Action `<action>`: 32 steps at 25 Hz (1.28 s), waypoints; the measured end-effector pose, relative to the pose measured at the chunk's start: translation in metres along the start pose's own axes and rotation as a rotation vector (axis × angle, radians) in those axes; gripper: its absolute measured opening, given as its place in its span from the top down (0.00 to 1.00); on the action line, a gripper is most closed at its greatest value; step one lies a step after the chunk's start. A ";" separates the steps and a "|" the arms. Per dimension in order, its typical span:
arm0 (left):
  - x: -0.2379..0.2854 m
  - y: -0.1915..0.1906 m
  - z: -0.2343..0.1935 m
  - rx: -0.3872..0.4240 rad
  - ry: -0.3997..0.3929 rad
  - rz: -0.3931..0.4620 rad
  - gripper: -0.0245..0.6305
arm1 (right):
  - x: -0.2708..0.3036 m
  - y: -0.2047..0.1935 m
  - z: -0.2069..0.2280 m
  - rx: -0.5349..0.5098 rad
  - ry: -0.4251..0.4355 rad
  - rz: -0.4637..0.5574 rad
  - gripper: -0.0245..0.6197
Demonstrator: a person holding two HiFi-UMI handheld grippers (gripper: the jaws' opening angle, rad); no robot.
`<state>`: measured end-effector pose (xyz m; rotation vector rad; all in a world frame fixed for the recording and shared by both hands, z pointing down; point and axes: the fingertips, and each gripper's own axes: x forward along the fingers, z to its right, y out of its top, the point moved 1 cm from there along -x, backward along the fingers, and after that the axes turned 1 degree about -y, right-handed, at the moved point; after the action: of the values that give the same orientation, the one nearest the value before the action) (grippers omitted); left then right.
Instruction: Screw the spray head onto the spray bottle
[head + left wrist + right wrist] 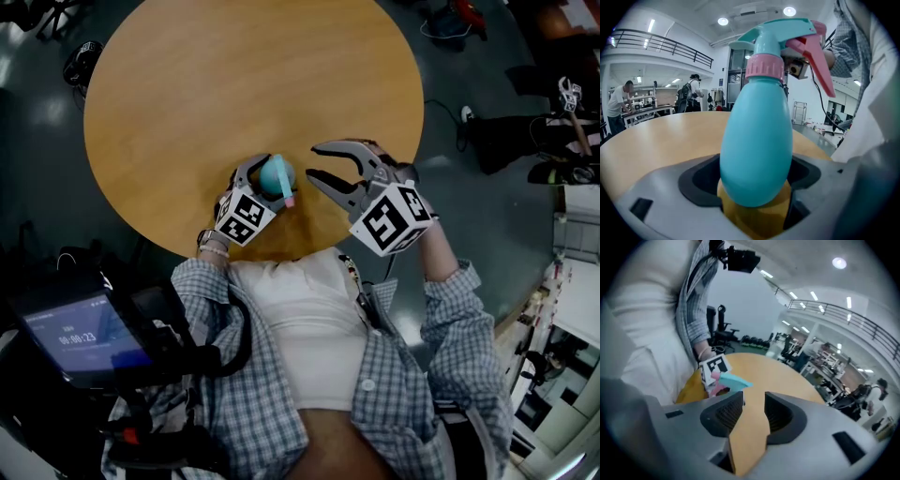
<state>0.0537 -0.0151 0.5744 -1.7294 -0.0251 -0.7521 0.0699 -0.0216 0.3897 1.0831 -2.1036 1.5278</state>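
Bottle (757,154): teal, upright at the near edge of the table (234,84), clenched at its belly by the left gripper (266,172); judged held so it could not spin during turning.
Head (780,35): teal, with pink collar (764,68) and trigger (815,56), seated on the bottle's neck; tightness could not be told.
Right gripper (319,162): jaws apart, empty, just right of the bottle; judged placed to reach the head.
Writing: no brand seen on the bottle; cubes (389,220) bore only black-and-white squares; screen (80,333), near left, showed digits too small to read.

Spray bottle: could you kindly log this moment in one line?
left claw: shut on spray bottle | spray head: seated | right claw: open
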 end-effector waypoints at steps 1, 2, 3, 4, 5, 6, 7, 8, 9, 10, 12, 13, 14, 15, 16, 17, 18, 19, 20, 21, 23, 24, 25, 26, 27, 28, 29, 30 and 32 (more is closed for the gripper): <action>-0.001 0.000 -0.001 0.000 0.001 0.000 0.32 | 0.010 -0.009 -0.005 -0.016 0.074 -0.022 0.77; -0.001 -0.001 -0.001 -0.001 0.001 0.000 0.32 | 0.019 -0.015 -0.010 -0.012 0.144 -0.033 0.71; -0.001 -0.001 -0.001 -0.003 0.001 0.000 0.32 | 0.027 -0.018 -0.015 -0.006 0.209 -0.043 0.63; -0.001 -0.002 -0.001 -0.004 0.000 0.000 0.32 | 0.034 -0.020 -0.022 -0.008 0.265 -0.056 0.61; 0.000 -0.002 -0.001 -0.004 -0.001 0.000 0.32 | 0.041 -0.022 -0.028 -0.014 0.316 -0.067 0.61; -0.001 -0.003 -0.002 -0.005 -0.001 -0.001 0.32 | 0.047 -0.023 -0.034 -0.011 0.362 -0.068 0.61; -0.001 -0.003 -0.002 -0.006 -0.001 -0.002 0.32 | 0.053 -0.022 -0.038 0.004 0.401 -0.057 0.62; -0.001 -0.003 -0.002 -0.007 -0.001 -0.002 0.32 | 0.058 -0.021 -0.041 0.024 0.430 -0.038 0.62; -0.001 -0.003 -0.002 -0.008 -0.002 -0.002 0.32 | 0.062 -0.020 -0.042 0.043 0.447 -0.017 0.62; -0.001 -0.004 -0.001 -0.009 -0.003 -0.002 0.32 | 0.065 -0.018 -0.043 0.055 0.456 0.001 0.62; -0.002 -0.004 -0.001 -0.008 -0.003 -0.003 0.32 | 0.069 -0.015 -0.044 0.051 0.464 0.030 0.69; -0.002 -0.003 -0.002 -0.007 -0.001 -0.003 0.32 | 0.069 -0.013 -0.045 0.038 0.464 0.044 0.77; -0.003 -0.003 -0.002 -0.005 0.000 -0.003 0.32 | 0.069 -0.012 -0.047 0.027 0.457 0.058 0.77; -0.003 -0.003 -0.001 -0.003 0.001 -0.003 0.32 | 0.068 -0.012 -0.048 0.024 0.440 0.070 0.77; -0.003 -0.003 -0.001 -0.002 0.003 -0.003 0.32 | 0.067 -0.013 -0.048 0.032 0.410 0.081 0.77; -0.003 -0.003 0.000 -0.002 0.003 -0.003 0.32 | 0.066 -0.013 -0.048 0.048 0.368 0.090 0.77; -0.003 -0.003 0.000 -0.003 0.004 -0.003 0.32 | 0.065 -0.013 -0.048 0.069 0.314 0.096 0.77; -0.004 -0.003 0.000 -0.004 0.004 -0.003 0.32 | 0.064 -0.013 -0.048 0.095 0.251 0.099 0.77; -0.004 -0.003 0.000 -0.005 0.006 -0.004 0.32 | 0.063 -0.014 -0.048 0.129 0.180 0.100 0.77; -0.005 -0.003 0.000 -0.008 0.008 -0.004 0.32 | 0.061 -0.014 -0.048 0.173 0.104 0.098 0.77; -0.005 -0.003 0.000 -0.008 0.012 -0.003 0.32 | 0.059 -0.016 -0.049 0.288 -0.048 0.090 0.78; -0.005 -0.003 0.000 -0.007 0.013 -0.003 0.32 | 0.058 -0.016 -0.051 0.354 -0.118 0.086 0.79; -0.005 -0.003 0.000 -0.005 0.013 -0.003 0.32 | 0.059 -0.016 -0.052 0.421 -0.181 0.083 0.79; -0.005 -0.003 0.000 -0.003 0.013 -0.003 0.32 | 0.060 -0.016 -0.054 0.485 -0.238 0.076 0.79; -0.005 -0.003 0.000 -0.001 0.012 -0.003 0.32 | 0.060 -0.015 -0.054 0.537 -0.289 0.060 0.79; -0.005 -0.003 -0.001 0.000 0.012 -0.003 0.32 | 0.060 -0.015 -0.055 0.572 -0.331 0.036 0.79; -0.004 -0.003 -0.001 0.002 0.012 -0.003 0.32 | 0.059 -0.016 -0.055 0.594 -0.364 0.012 0.79; -0.004 -0.004 -0.001 0.002 0.011 -0.003 0.32 | 0.058 -0.016 -0.056 0.607 -0.384 -0.005 0.79; -0.003 -0.004 -0.002 0.001 0.011 -0.004 0.32 | 0.058 -0.016 -0.057 0.614 -0.397 -0.009 0.80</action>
<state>0.0489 -0.0143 0.5762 -1.7246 -0.0213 -0.7643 0.0339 0.0056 0.4596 1.7184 -1.8770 2.1771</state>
